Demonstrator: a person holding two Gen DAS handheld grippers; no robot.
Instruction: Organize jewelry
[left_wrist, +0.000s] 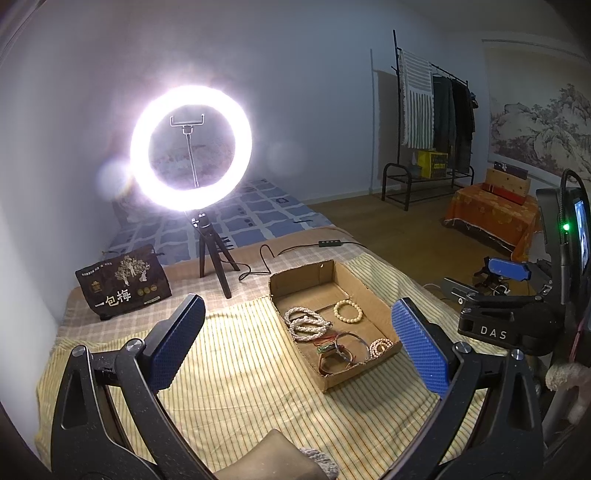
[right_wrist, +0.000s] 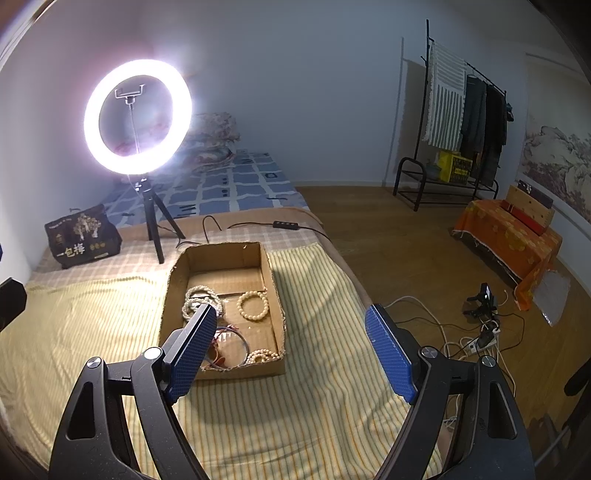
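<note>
An open cardboard box (left_wrist: 369, 291) (right_wrist: 274, 269) sits on a yellow striped cloth (left_wrist: 236, 369) spread over the bed. It holds white pearl strands (left_wrist: 304, 321) (right_wrist: 199, 297), a cream bead bracelet (left_wrist: 348, 311) (right_wrist: 253, 304), thin bangles (left_wrist: 349, 347) (right_wrist: 231, 341) and a small bead bracelet (left_wrist: 380, 345) (right_wrist: 263, 356). My left gripper (left_wrist: 298, 301) hangs open just short of the box, with nothing between its blue pads. My right gripper (right_wrist: 291, 310) is open too, and its left finger (right_wrist: 195, 347) covers the box's near left corner. Neither gripper touches the jewelry.
A lit ring light on a small tripod (left_wrist: 190, 147) (right_wrist: 137, 116) stands behind the box, its cable and switch (left_wrist: 328, 243) trailing across the bed. A dark printed pouch (left_wrist: 123, 280) (right_wrist: 83, 236) stands at the back left. The bed edge drops to a wooden floor with cables (right_wrist: 480, 336) on the right.
</note>
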